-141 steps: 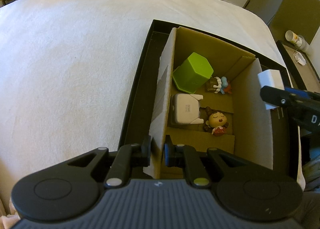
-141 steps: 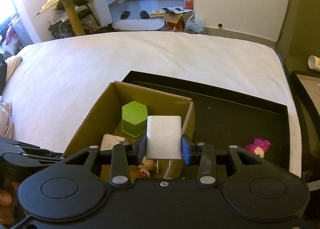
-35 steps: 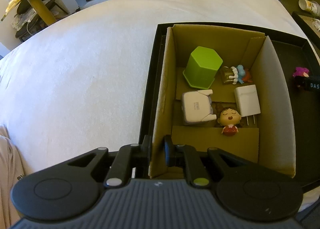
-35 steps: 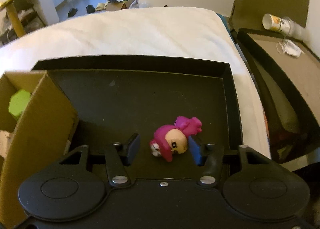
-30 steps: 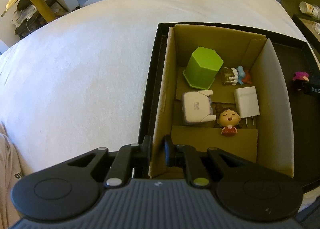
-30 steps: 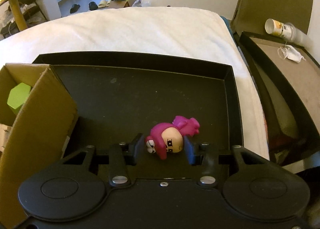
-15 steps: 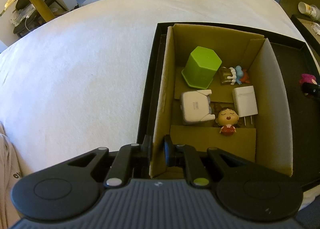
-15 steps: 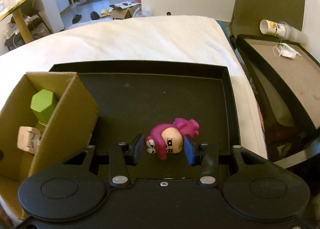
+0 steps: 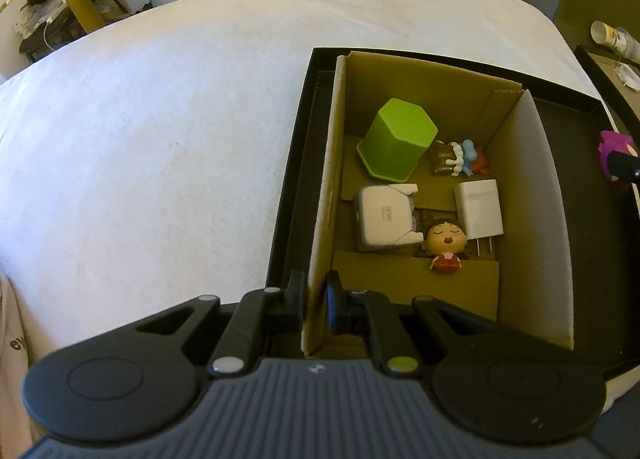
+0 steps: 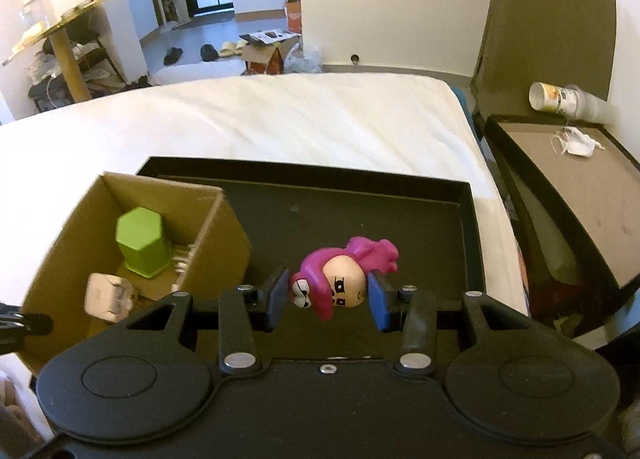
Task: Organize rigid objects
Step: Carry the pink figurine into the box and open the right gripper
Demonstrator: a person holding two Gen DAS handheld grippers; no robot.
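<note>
Pinching the box (image 9: 320,219) wall, the left gripper (image 9: 314,299) is kept shut. The pink toy (image 10: 334,285) is clamped in the right gripper (image 10: 330,301), held above the black tray (image 10: 420,227) beside the box.

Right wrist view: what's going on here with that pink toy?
A person is sorting small items into a cardboard box that sits in a black tray. The right claw is shut on the pink figurine, held above the tray floor beside the box. The left claw is clamped on the box's near wall, steadying it. Already inside: a green hexagonal container, two white chargers and two small figurines.
</note>
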